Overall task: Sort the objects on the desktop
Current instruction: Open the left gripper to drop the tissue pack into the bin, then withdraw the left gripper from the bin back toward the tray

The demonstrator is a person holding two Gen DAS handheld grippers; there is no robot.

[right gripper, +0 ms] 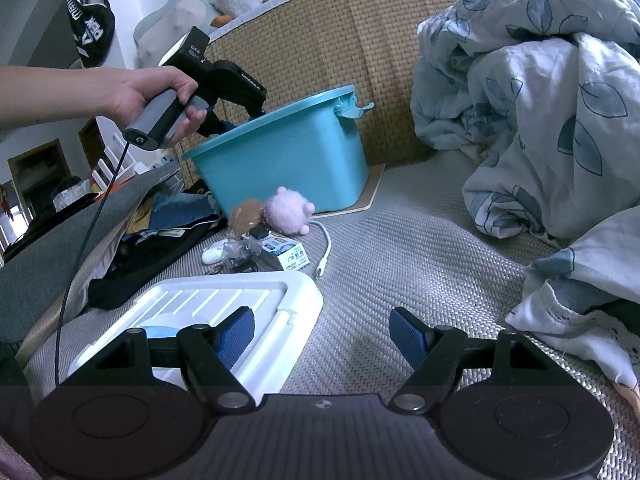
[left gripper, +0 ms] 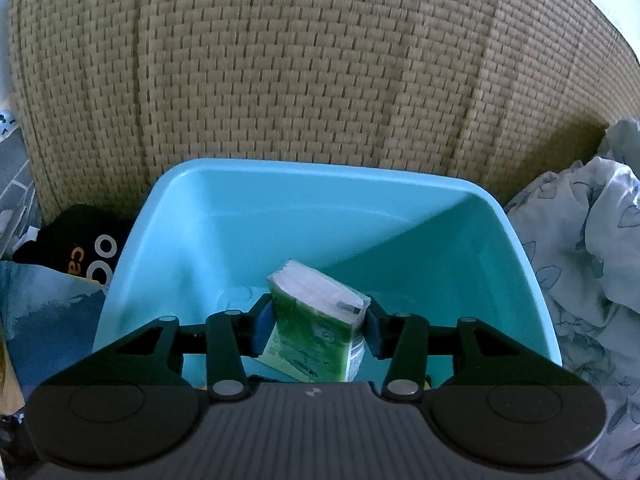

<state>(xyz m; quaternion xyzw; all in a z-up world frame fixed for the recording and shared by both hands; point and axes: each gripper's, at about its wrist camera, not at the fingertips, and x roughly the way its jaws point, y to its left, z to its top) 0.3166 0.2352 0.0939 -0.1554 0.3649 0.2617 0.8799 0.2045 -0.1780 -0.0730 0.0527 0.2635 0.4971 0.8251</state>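
My left gripper [left gripper: 318, 320] is shut on a green tissue pack [left gripper: 316, 320] and holds it inside the light blue plastic tub [left gripper: 280, 184]. In the right wrist view the left gripper [right gripper: 224, 80] reaches over the rim of the same tub [right gripper: 288, 152]. My right gripper [right gripper: 322, 336] is open and empty, low over the grey woven surface, beside a white slatted basket [right gripper: 224, 292]. A pink plush toy [right gripper: 286, 210], a brown round item [right gripper: 246, 212], a small printed box [right gripper: 286, 254], a white cable [right gripper: 326, 246] and crinkled wrappers lie between the basket and the tub.
A woven straw mat backs the tub [left gripper: 320, 60]. A leaf-print blanket [right gripper: 540, 120] is heaped on the right. Dark clothes and bags [right gripper: 160, 236] lie at the left. A flat board [right gripper: 372, 196] sits under the tub.
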